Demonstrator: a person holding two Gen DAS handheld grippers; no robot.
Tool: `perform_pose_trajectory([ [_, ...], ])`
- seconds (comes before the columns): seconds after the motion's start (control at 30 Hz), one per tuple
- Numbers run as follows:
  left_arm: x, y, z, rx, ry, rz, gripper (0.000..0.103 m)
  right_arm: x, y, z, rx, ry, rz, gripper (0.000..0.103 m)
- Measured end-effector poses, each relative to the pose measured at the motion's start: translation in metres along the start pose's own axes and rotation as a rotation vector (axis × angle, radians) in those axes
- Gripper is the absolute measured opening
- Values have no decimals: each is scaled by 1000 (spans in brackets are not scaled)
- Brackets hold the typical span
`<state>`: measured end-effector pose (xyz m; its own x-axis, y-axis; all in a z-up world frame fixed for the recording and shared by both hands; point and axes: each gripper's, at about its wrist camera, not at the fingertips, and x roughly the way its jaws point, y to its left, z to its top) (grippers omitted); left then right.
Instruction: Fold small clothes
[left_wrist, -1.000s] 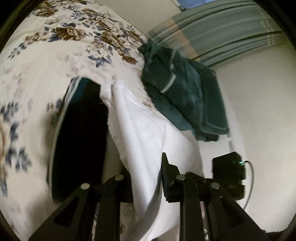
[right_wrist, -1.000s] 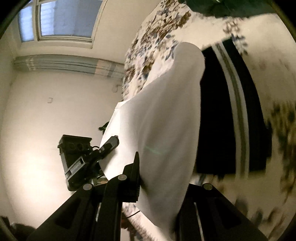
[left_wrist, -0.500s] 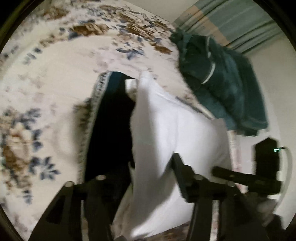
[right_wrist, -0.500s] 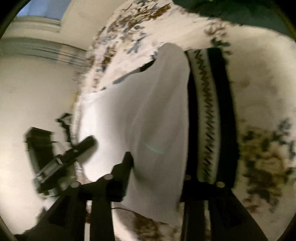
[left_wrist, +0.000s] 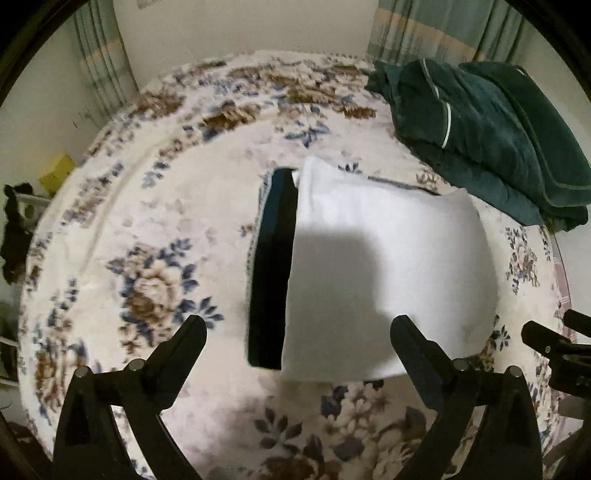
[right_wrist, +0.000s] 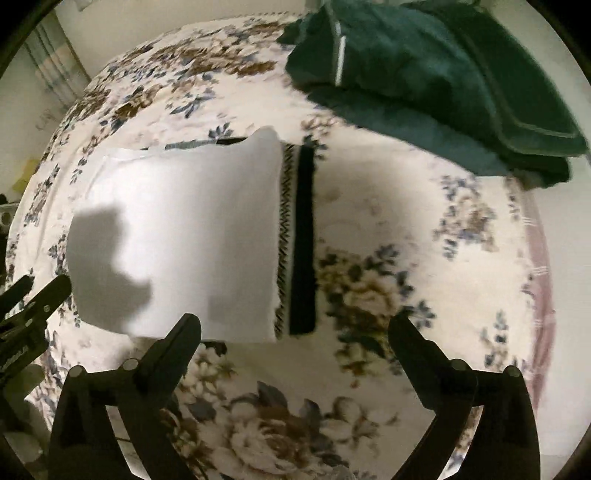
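A folded white cloth (left_wrist: 388, 266) lies flat on the floral bedspread (left_wrist: 155, 206), on top of a dark folded garment with patterned trim (left_wrist: 271, 266). It also shows in the right wrist view (right_wrist: 184, 236), with the dark garment (right_wrist: 303, 240) sticking out to its right. My left gripper (left_wrist: 299, 332) is open and empty, just in front of the cloth's near edge. My right gripper (right_wrist: 295, 332) is open and empty, just in front of the cloth's near right corner.
A pile of dark green clothes (left_wrist: 487, 136) lies at the bed's far right, also in the right wrist view (right_wrist: 424, 74). Curtains (left_wrist: 443, 33) hang behind the bed. A yellow box (left_wrist: 59, 173) sits left of the bed. The bed's edge runs along the right.
Both grippers have let go of the white cloth and opened. The cloth, held up before, now lies flat on the dark garment. Both grippers have pulled back.
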<state>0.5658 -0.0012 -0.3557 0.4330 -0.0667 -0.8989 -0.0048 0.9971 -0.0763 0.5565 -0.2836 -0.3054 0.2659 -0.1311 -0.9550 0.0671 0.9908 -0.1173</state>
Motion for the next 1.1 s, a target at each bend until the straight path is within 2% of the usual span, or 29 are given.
perform_pose_trajectory([
  [0.07,-21,-1,-2,-4,-18,12,102,-26,-3,-9,2,-33,-42,102],
  [0.37,-138,-12,-18,16,-123,46,102,-157,-11,-52,17,-185,-79,103],
  [0.73,-296,-19,-64,7,-297,44,102,-345,-26,-140,38,-390,-80,103],
  [0.93,-359,-19,-85,-2,-363,23,102,-413,-29,-185,27,-470,-70,103],
  [1.1,-396,-22,-105,13,-407,16,102,-458,-33,-217,32,-523,-56,103],
])
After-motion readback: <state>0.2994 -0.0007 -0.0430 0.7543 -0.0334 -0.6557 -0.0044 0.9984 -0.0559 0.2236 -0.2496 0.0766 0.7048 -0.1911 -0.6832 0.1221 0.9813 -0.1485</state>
